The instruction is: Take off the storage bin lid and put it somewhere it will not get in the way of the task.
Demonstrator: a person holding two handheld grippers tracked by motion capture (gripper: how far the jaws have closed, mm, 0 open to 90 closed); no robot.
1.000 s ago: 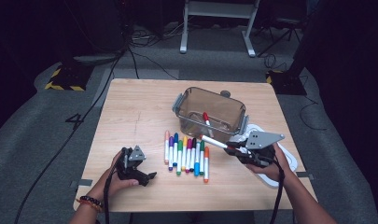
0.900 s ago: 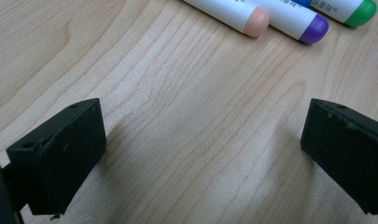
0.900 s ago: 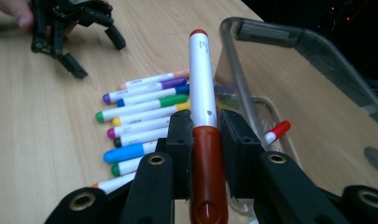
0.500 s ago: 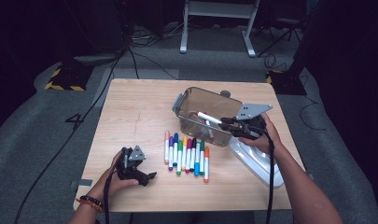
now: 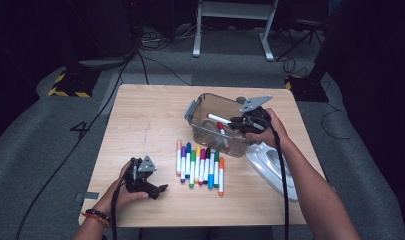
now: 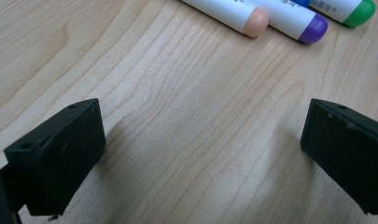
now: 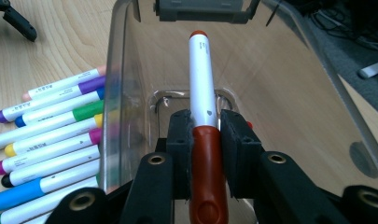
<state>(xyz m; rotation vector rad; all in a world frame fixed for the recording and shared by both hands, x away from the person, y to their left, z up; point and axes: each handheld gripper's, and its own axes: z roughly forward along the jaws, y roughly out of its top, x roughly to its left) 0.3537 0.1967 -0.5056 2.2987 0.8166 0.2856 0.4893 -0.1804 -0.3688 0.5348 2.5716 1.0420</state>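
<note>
A white marker (image 7: 203, 84) with a dark red cap is clamped between the pads of my right gripper (image 7: 205, 135), its barrel pointing into the clear plastic bin (image 7: 116, 93). In the high view this gripper (image 5: 237, 121) hovers over the bin's right side (image 5: 202, 107) with the marker (image 5: 219, 119) sticking out to the left. Another red-capped marker (image 5: 221, 128) lies inside the bin. Several coloured markers (image 5: 200, 165) lie in a row in front of the bin. My left gripper (image 5: 157, 189) rests on the table at the front left, its jaws wide apart (image 6: 200, 149) with only bare wood between them.
The bin's white lid (image 5: 270, 165) lies on the table's right edge, under the right forearm. Peach (image 6: 252, 18), purple (image 6: 312, 28) and green (image 6: 361, 11) marker caps lie just beyond the left jaws. Bare wood table (image 5: 140, 120) spreads to the left of the bin.
The right gripper has carried the marker from beside the white lid back and leftward to above the bin. The left gripper has stayed put.
</note>
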